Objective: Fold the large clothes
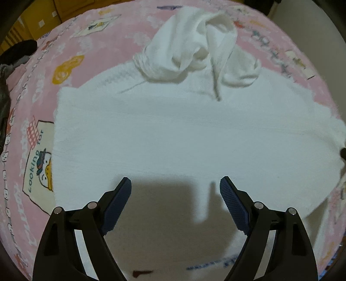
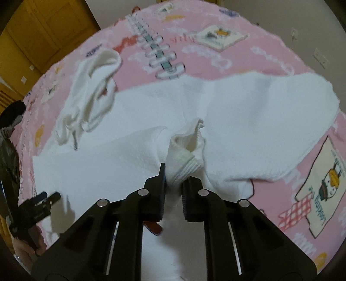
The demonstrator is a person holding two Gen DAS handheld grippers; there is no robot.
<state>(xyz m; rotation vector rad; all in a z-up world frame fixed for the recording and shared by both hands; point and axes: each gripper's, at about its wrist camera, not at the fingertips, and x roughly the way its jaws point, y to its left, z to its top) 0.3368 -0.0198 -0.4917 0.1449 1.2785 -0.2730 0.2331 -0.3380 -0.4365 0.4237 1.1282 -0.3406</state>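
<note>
A large white hoodie (image 1: 173, 134) lies spread on the pink bed cover (image 1: 39, 71), with its hood (image 1: 190, 49) and drawstring bunched at the far end. My left gripper (image 1: 175, 181) hangs open just above the hoodie's body, nothing between its blue pads. In the right wrist view, my right gripper (image 2: 176, 175) is shut on the ribbed cuff (image 2: 186, 155) of a sleeve, which is lifted a little off the hoodie (image 2: 248, 121). The hood (image 2: 90, 90) lies at upper left there. The left gripper (image 2: 39, 205) shows at the left edge.
The pink bed cover (image 2: 194, 43) carries cartoon prints and reaches beyond the garment on all sides. Yellow wooden cabinets (image 2: 32, 32) stand behind the bed. Dark clothing (image 1: 13, 64) lies at the bed's left edge. A pale wall (image 2: 281, 15) is at the far right.
</note>
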